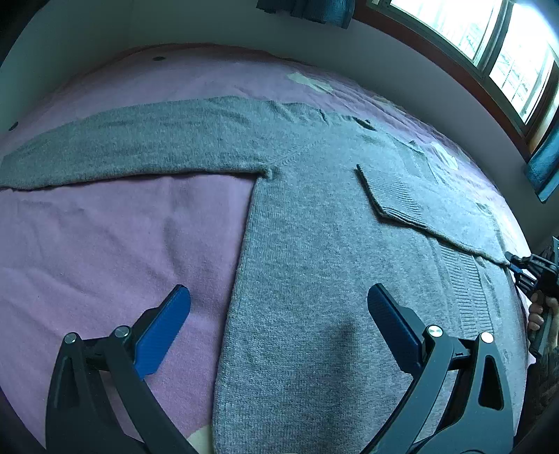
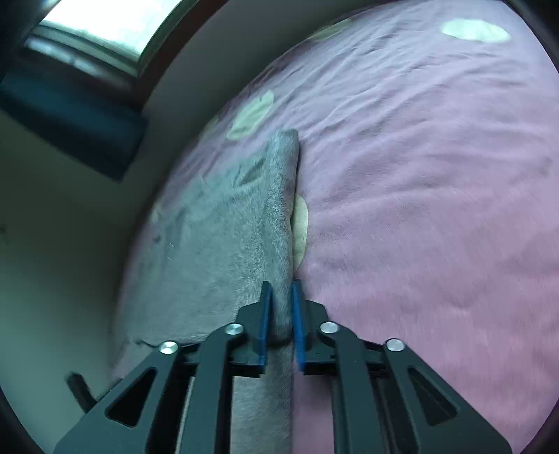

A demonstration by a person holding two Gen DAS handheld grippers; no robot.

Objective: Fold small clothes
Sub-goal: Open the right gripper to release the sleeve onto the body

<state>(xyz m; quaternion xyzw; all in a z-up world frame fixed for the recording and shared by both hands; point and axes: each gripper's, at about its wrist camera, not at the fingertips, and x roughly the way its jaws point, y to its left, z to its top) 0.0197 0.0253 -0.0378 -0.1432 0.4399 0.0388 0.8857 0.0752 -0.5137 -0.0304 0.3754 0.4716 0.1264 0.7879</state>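
A grey knitted sweater (image 1: pixel 314 244) lies flat on a pink blanket (image 1: pixel 122 244). One sleeve (image 1: pixel 122 146) stretches out to the left. The other sleeve (image 1: pixel 419 195) is folded across the body. My left gripper (image 1: pixel 279 290) hovers open and wide over the sweater's left side edge, with nothing between its fingers. In the right wrist view a folded edge of the sweater (image 2: pixel 227 227) runs between the blue pads of my right gripper (image 2: pixel 281 290). Its jaws stand slightly apart and do not pinch the knit. That right gripper (image 1: pixel 524 267) also shows at the sweater's right edge.
The blanket (image 2: pixel 419 209) has pale dots and covers a bed that meets a wall (image 1: pixel 244 31) at the back. A window (image 1: pixel 489 42) with blue curtains (image 1: pixel 545 164) is at the right. A hand (image 1: pixel 538 314) holds the right gripper's handle.
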